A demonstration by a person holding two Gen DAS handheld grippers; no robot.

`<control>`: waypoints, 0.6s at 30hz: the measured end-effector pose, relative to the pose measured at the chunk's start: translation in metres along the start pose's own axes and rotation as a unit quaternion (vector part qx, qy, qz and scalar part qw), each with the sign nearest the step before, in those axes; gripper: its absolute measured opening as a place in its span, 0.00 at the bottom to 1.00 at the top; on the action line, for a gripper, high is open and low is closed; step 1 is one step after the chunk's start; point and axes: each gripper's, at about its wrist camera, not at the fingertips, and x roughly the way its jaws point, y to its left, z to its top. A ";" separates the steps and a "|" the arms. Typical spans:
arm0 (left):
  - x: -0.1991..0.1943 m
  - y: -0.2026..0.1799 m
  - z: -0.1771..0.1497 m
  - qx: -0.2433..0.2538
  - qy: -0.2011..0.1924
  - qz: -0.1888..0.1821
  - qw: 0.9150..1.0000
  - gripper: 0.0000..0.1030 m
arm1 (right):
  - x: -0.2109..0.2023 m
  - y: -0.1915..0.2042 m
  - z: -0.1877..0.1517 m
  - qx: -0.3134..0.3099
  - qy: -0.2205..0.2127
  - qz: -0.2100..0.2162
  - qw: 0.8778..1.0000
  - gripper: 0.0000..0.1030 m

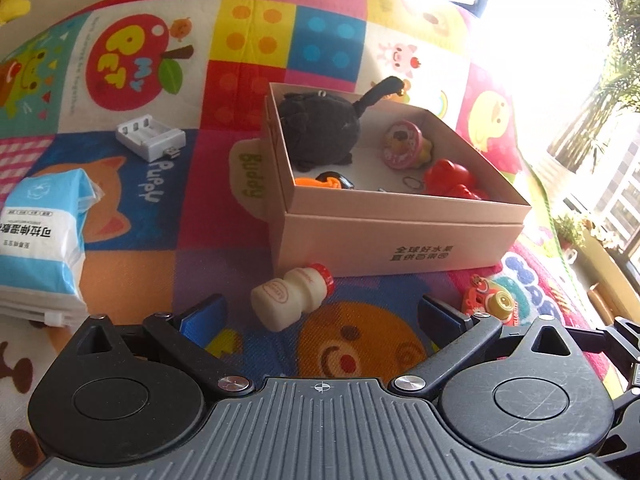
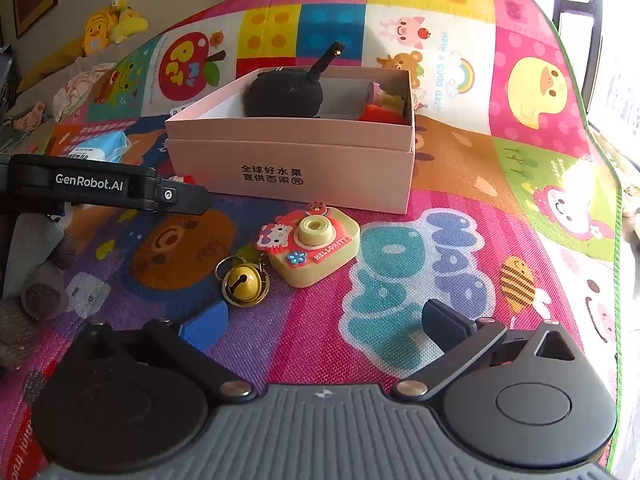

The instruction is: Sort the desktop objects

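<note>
A pink cardboard box (image 1: 400,236) (image 2: 288,160) stands on the colourful play mat, holding a black plush toy (image 1: 320,128) (image 2: 284,96), a pink round toy (image 1: 404,144), a red toy (image 1: 452,180) and an orange-black item (image 1: 332,181). A small white bottle with a red cap (image 1: 292,294) lies on its side just in front of my left gripper (image 1: 320,316), which is open with nothing between its fingers. A yellow toy camera (image 2: 316,246) (image 1: 494,300) and a yellow bell (image 2: 242,282) lie ahead of my right gripper (image 2: 320,324), open and empty.
A blue tissue pack (image 1: 40,236) (image 2: 100,148) and a white battery charger (image 1: 150,136) lie left of the box. The left gripper's black body (image 2: 108,188) crosses the right wrist view at left. Plush toys (image 2: 108,24) sit beyond the mat.
</note>
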 end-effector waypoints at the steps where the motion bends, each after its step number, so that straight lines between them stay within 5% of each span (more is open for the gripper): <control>1: -0.001 -0.001 -0.001 0.000 -0.002 0.010 1.000 1.00 | 0.000 0.001 0.000 -0.001 0.001 -0.001 1.000 1.00; 3: -0.001 -0.003 -0.002 0.002 -0.003 0.033 0.999 1.00 | 0.002 0.002 0.001 -0.006 0.004 -0.005 1.000 1.00; 5: 0.002 -0.005 -0.001 0.004 -0.003 0.041 0.999 0.89 | 0.003 0.004 0.001 -0.012 0.008 -0.010 1.000 1.00; 6: 0.004 -0.006 -0.001 0.004 0.000 0.045 0.999 0.76 | 0.003 0.004 0.001 -0.009 0.009 -0.010 1.000 1.00; 8: 0.007 -0.007 0.001 0.006 -0.005 0.055 0.998 0.74 | 0.003 0.004 0.001 -0.009 0.010 -0.011 1.000 1.00; 13: 0.011 -0.014 0.002 0.036 -0.013 0.036 0.999 0.53 | 0.002 0.004 0.001 -0.009 0.008 -0.012 1.000 1.00; 18: 0.012 -0.016 -0.004 0.092 -0.016 0.028 0.995 0.53 | 0.002 0.005 0.001 -0.009 0.008 -0.012 1.000 1.00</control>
